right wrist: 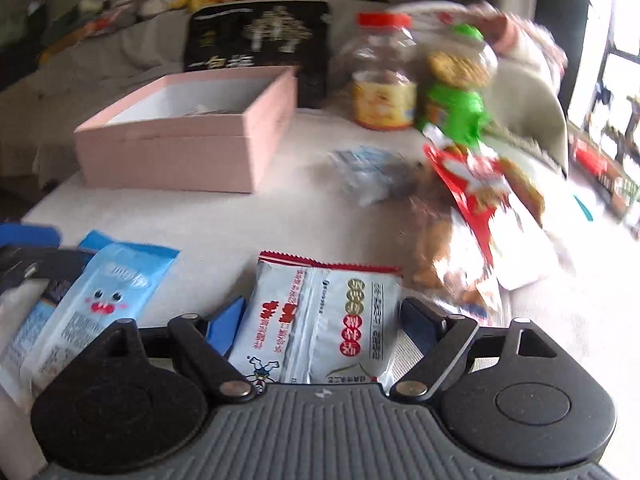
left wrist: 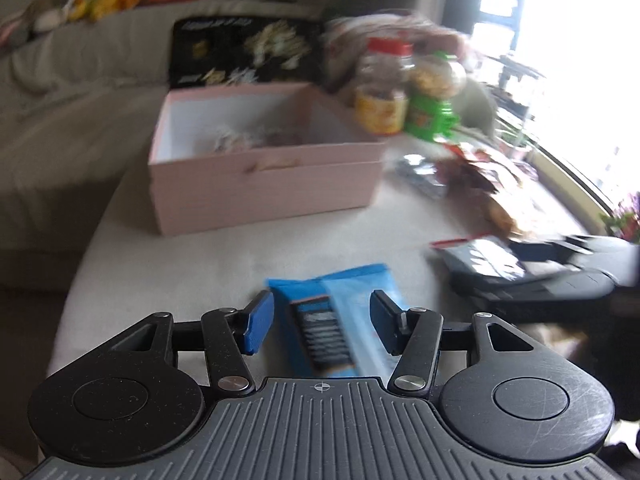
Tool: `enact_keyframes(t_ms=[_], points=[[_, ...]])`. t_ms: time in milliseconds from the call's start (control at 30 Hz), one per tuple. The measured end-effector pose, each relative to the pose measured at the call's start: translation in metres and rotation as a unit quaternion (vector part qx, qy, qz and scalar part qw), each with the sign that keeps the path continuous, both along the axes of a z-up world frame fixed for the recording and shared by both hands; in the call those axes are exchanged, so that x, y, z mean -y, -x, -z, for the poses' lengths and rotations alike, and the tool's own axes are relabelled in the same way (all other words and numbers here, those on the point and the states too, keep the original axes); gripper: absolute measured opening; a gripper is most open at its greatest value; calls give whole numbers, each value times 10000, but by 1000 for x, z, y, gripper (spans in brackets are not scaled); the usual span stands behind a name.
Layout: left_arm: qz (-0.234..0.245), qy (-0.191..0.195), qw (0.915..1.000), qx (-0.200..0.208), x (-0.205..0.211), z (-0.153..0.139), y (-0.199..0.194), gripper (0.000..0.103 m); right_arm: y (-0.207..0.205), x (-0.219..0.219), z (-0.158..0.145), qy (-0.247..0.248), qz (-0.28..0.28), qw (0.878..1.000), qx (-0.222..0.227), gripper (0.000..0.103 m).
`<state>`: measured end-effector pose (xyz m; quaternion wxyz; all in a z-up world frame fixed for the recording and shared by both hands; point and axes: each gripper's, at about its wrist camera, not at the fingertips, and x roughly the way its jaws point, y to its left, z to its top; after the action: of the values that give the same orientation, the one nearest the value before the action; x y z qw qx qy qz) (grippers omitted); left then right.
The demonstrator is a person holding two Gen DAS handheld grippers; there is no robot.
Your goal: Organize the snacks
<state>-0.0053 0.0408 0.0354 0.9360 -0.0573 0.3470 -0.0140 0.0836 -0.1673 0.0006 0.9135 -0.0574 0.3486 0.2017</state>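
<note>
A blue snack packet (left wrist: 340, 312) lies on the white table (left wrist: 192, 268) between the fingers of my left gripper (left wrist: 322, 316). The jaws stand open, and bare table shows between the left pad (left wrist: 260, 320) and the packet. In the right wrist view a white packet with a red top edge (right wrist: 320, 320) lies flat between the wide-open fingers of my right gripper (right wrist: 324, 320). The light-blue packet (right wrist: 100, 300) and part of the left gripper (right wrist: 28, 256) show at that view's left edge. An open pink box (left wrist: 264, 184) (right wrist: 172, 160) stands further back and holds a few wrapped items.
Behind the box leans a black bag (right wrist: 256, 36). To its right stand a red-lidded jar (right wrist: 380, 80) and a green-labelled jar (right wrist: 456, 92). A silvery packet (right wrist: 368, 172) and a red-and-clear snack bag (right wrist: 480, 208) lie at the right. A beige sofa (left wrist: 60, 100) borders the table on the left.
</note>
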Motion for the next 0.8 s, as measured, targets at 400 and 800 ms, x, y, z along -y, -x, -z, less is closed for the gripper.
enact_keyframes(t_ms=[400,800], points=[[713,-1293,9890,12,43,23,13,63,2,-5,4,208,187,9995,121,95],[788,-811,9936,-66,33,24,4,95,1,-5,5,205,229,9995,111,98]])
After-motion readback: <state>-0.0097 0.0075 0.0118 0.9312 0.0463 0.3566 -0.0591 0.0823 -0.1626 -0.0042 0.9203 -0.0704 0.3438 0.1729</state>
